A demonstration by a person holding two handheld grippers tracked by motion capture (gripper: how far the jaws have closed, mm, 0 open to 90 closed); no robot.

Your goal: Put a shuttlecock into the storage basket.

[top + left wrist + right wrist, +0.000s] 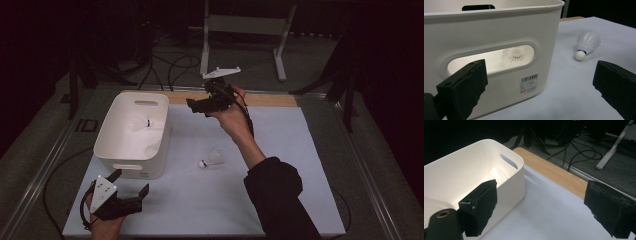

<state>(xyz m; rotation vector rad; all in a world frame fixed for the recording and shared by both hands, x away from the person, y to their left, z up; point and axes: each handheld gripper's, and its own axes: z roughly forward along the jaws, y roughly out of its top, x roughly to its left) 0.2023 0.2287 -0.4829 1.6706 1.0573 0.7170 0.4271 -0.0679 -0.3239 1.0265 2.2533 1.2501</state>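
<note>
Still, both my left gripper point(131, 183) and right gripper point(199, 106) gaped wide, empty; loose shuttlecock point(212, 159) (light, round-nosed) could've rolled off if nudged w/ one jaw near bin point(117, 152).

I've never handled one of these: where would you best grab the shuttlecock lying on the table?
Probably by the feather skirt of the shuttlecock, coming from above. It lies on its side, its round cork tip low on the table, so open jaws could close across the wider, springy feathers.
</note>
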